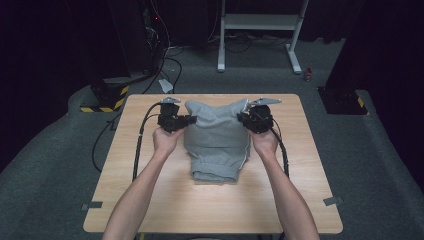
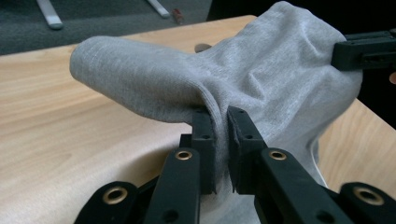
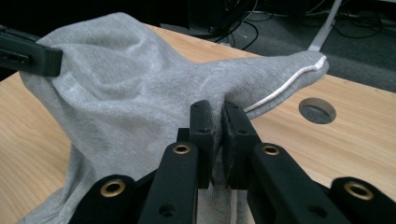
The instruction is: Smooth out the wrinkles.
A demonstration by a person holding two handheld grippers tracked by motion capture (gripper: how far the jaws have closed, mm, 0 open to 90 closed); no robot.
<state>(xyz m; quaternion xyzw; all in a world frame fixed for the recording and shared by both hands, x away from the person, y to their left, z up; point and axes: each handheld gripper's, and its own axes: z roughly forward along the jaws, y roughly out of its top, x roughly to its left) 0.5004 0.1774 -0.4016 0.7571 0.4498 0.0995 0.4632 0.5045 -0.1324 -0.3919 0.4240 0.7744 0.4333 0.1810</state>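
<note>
Grey sweatpants (image 1: 216, 142) are draped over the centre of the wooden table (image 1: 150, 190), their far end raised off the surface. At nine o'clock of the garment, its edge is pinched between the clenched jaws of the left gripper (image 1: 192, 120). At three o'clock, the opposite edge is clamped by the right gripper (image 1: 240, 118).

A lab or recording studio: dark curtained walls, grey carpet (image 1: 50, 170), trailing cables (image 1: 170, 65), white stand frame (image 1: 260, 30), hazard-striped base (image 1: 107, 97), lone wooden table (image 1: 150, 200).
</note>
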